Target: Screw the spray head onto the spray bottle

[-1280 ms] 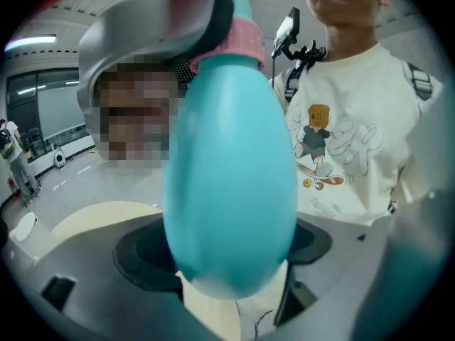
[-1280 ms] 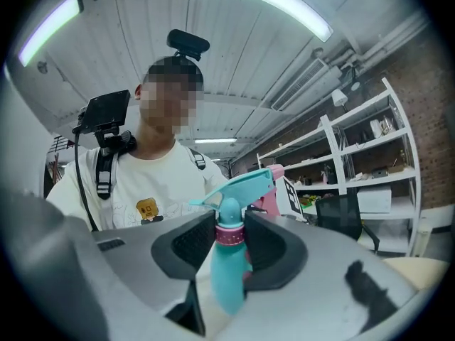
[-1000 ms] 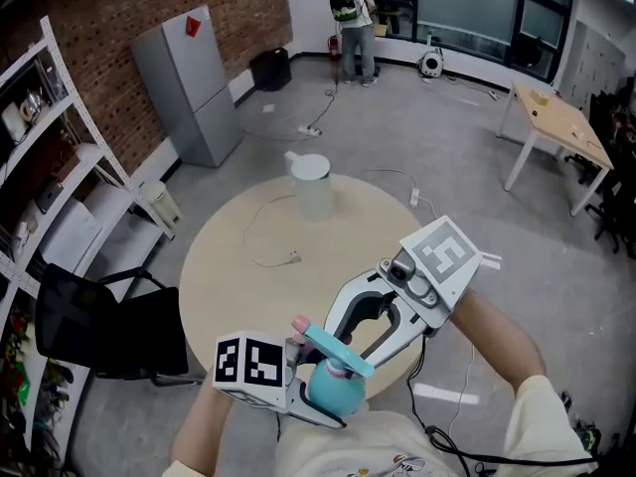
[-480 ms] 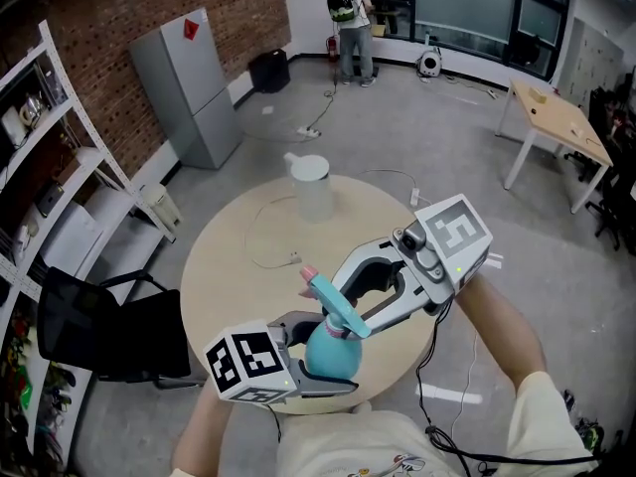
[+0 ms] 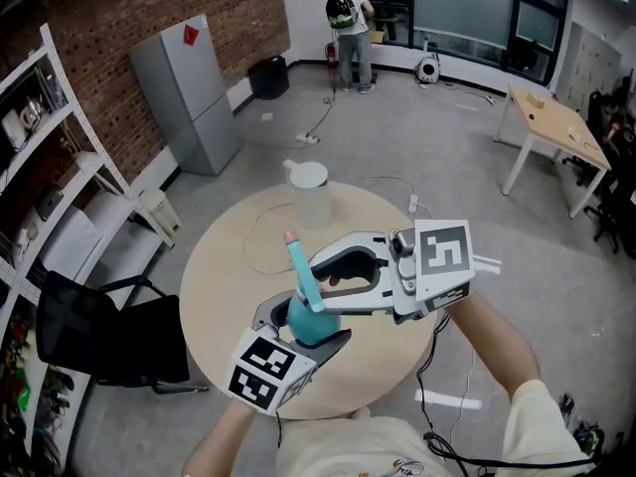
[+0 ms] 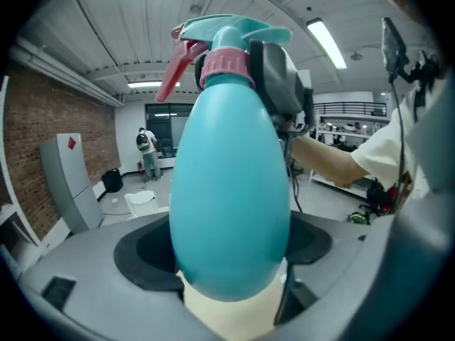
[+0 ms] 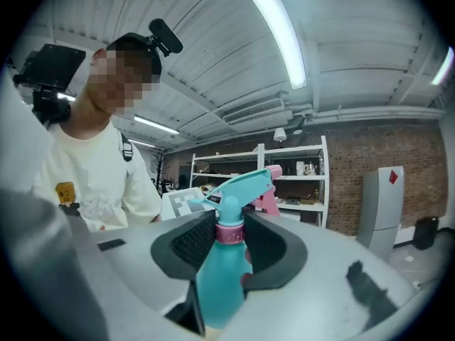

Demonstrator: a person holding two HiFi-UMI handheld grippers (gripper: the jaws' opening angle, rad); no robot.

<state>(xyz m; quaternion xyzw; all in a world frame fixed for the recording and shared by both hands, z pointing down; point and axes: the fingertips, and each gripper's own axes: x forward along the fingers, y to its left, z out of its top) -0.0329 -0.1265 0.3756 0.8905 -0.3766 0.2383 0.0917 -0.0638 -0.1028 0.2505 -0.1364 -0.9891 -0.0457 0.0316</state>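
Over the last second both hands swing round above the round table [image 5: 224, 266]. The left tongs [image 5: 298, 328] roll so that their marker cube drops to the near side. The right tongs [image 5: 316, 280], which slanted in from the upper right, now lie nearly level and point left. The teal bottle [image 5: 306, 326] turns with them: its spray head [image 5: 301, 274], which lay on its side, now stands almost upright with the pink nozzle tip at the top. Turning the two hands against each other like this looks like one twist of the screwing step. The head already sits on the bottle's neck, but how tight the thread is cannot be told.

The left tongs are spread wide and pressed on the fat body of the bottle, one pad on each flank. The right tongs are about half closed, their ribbed pads pinching the pink collar [image 7: 229, 233] just under the spray head. Bottle and head hang in the air between the two grips, clear of the table and well apart from the white jug [image 5: 309, 189].
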